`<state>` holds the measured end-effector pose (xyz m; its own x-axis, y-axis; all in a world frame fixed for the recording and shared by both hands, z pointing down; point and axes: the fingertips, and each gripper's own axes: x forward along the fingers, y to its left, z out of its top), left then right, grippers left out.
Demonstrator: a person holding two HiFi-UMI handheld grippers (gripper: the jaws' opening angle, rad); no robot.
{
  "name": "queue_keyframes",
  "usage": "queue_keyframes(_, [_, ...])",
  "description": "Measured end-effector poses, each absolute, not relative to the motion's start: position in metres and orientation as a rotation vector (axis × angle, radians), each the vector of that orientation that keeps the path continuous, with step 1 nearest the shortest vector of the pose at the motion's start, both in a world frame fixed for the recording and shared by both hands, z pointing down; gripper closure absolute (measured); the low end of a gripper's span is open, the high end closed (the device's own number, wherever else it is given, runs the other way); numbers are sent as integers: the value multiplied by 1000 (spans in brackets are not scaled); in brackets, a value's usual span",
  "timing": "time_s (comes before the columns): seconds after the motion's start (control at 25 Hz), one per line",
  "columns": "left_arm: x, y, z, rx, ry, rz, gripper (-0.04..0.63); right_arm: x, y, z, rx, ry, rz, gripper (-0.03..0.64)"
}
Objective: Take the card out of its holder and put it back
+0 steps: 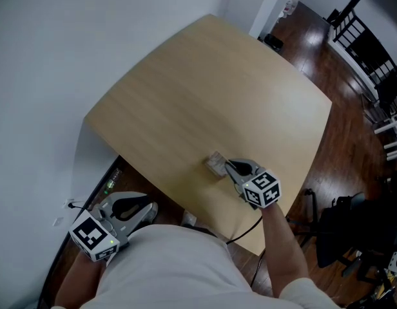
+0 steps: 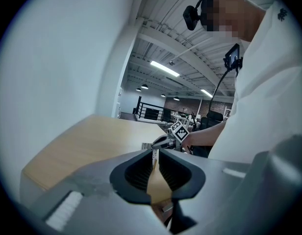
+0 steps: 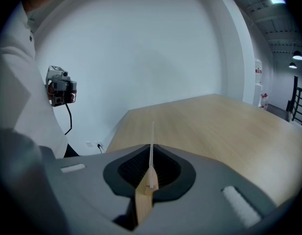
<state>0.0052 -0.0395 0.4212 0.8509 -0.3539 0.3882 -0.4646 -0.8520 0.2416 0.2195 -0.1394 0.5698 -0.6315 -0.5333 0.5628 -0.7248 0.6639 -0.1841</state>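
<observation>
**Head view.** A light wooden table (image 1: 205,95) stands against a white wall (image 1: 50,50), with dark wooden floor (image 1: 343,131) to the right. The right gripper (image 1: 228,167) is over the near part of the table. Its marker cube (image 1: 261,190) faces the person, and its tips are at a small pale card holder (image 1: 215,164) resting on the tabletop.

**Right gripper view.** The jaws are clamped on the card (image 3: 151,146), a thin white sheet seen edge-on. It stands upright between the pads and rises past the tips, with bare tabletop stretching beyond it. No view shows whether the lower edge of the card sits in the holder.

**Left gripper.** The left gripper (image 1: 149,208) is held off the table, below its near-left edge. It is close against the person's white shirt (image 1: 176,269) and well apart from the holder.

**Left gripper view.** The jaws meet at the tips with nothing between them. Far beyond them, the right gripper and the person's forearm (image 2: 210,133) appear over the table edge. A small striped item (image 2: 147,145) lies on the tabletop just beside the right gripper's tips.
</observation>
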Motion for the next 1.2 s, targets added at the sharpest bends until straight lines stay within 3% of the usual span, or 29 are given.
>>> queue_keyframes(1.2, [-30,-51,416,2767,-377,417,548,207,-119,472,1177,-2364,397,595])
